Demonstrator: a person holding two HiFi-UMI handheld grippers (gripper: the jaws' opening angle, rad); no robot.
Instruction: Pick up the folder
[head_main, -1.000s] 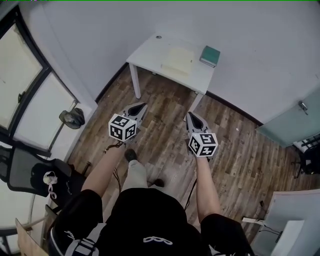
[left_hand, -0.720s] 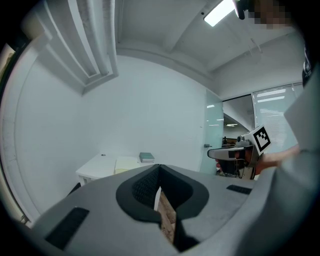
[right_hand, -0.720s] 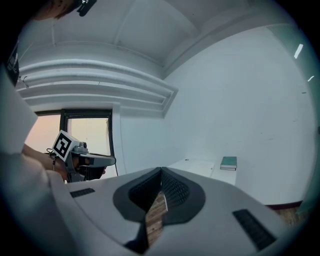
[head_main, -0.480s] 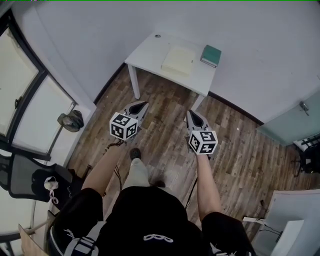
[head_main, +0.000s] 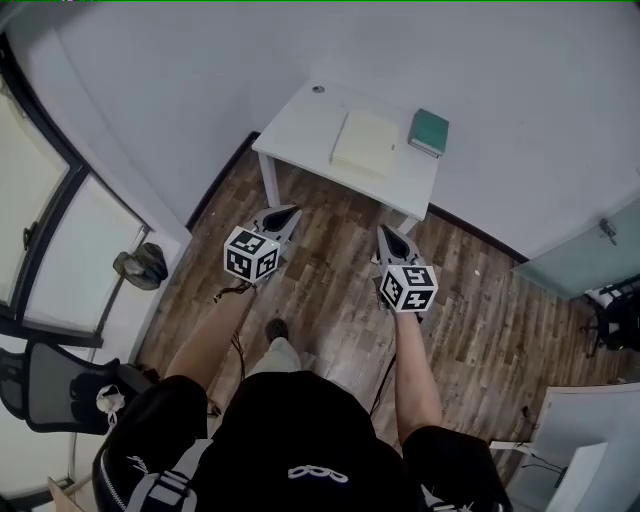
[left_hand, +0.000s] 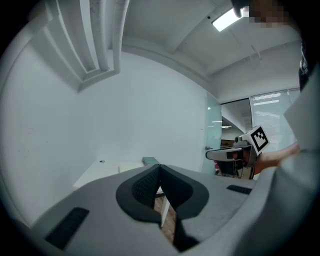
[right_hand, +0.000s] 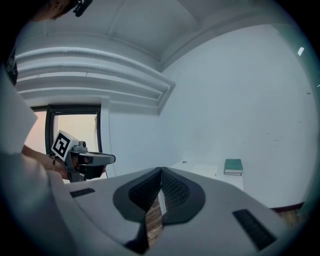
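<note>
Folder (head_main: 366, 143): flat on far white table (head_main: 300, 125), just left of green book (head_main: 429, 131) | left gripper (head_main: 287, 214), right gripper (head_main: 385, 234): both pressed together, empty, well short of table | Handling: looks thin, light, bendy; probably best pinched at its near edge

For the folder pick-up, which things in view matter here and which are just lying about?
Job: pale yellow folder; white table under it; left gripper and right gripper, both shut, empty.
Lying about: green book beside the folder; dark bag; office chair.
</note>
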